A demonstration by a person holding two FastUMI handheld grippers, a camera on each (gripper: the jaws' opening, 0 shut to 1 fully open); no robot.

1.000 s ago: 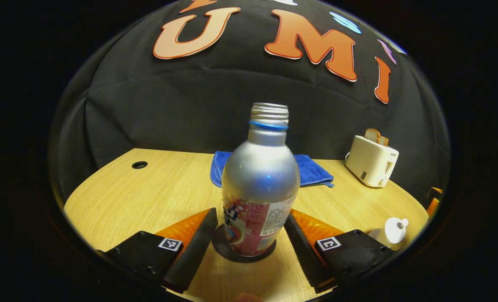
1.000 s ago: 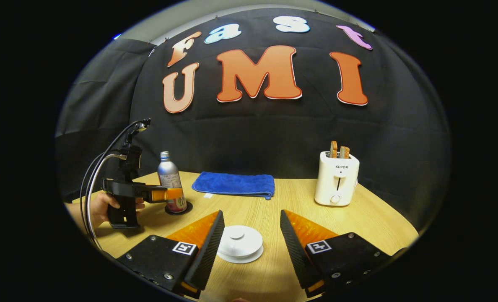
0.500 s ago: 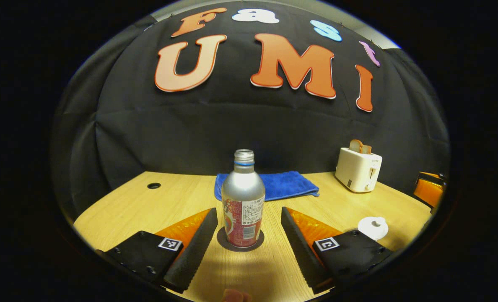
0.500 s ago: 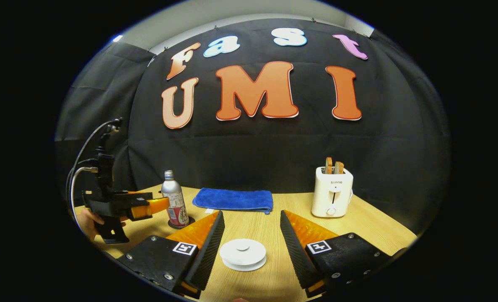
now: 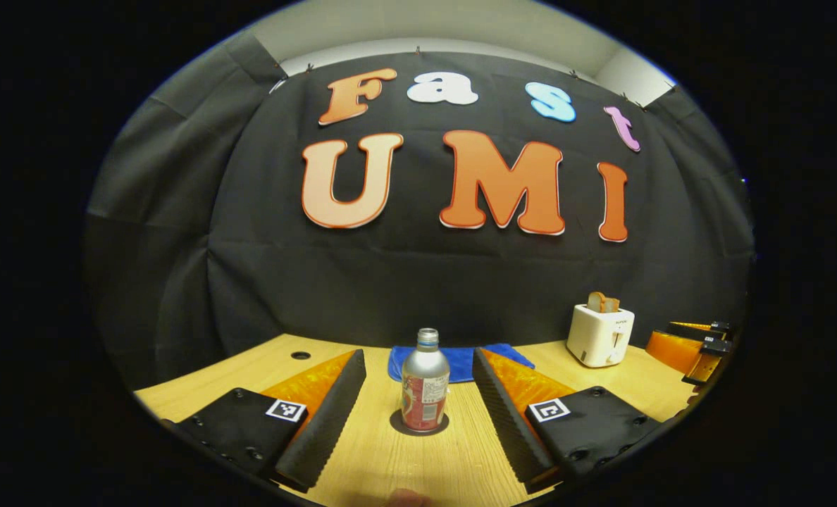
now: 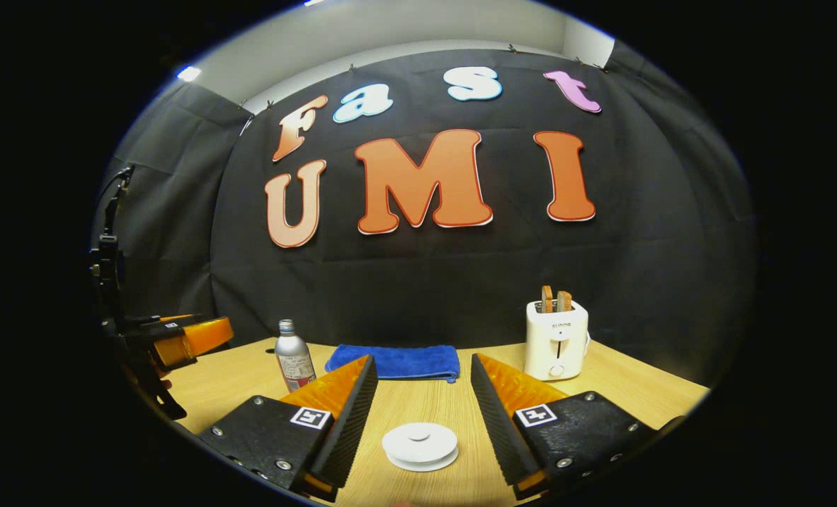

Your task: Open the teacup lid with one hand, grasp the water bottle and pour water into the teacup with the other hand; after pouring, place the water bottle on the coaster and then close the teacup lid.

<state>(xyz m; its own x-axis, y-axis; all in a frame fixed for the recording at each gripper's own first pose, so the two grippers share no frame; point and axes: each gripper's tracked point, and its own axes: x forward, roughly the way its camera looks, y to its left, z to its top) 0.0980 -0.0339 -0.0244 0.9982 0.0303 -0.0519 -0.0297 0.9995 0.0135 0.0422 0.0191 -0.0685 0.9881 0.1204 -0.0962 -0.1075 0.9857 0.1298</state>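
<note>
The water bottle (image 5: 425,380) stands upright and uncapped on a dark round coaster (image 5: 419,424) on the wooden table (image 5: 390,465), seen in the left gripper view between and beyond the left gripper (image 5: 418,384), whose fingers are spread wide and touch nothing. Its lower half carries a red and white printed label, too small to make out. Behind it lies a folded blue towel (image 5: 461,360), and to the right a white toaster (image 5: 599,334) holds slices of toast; lettering on the toaster's front is visible in the right gripper view (image 6: 556,338) but I leave it unread. The teacup lid (image 6: 419,444) sits closed on the white teacup, low on the table between the fingers of the right gripper (image 6: 418,394), which is likewise spread apart and grips nothing. Each gripper bears a small square black-and-white marker tag on its body. Compared with a second ago, the left gripper has let go of the bottle and drawn well back from it, so the bottle looks far smaller; the right gripper has also pulled back and risen from the teacup, and the other gripper at the left edge of the right gripper view now sits clear of the bottle.
</note>
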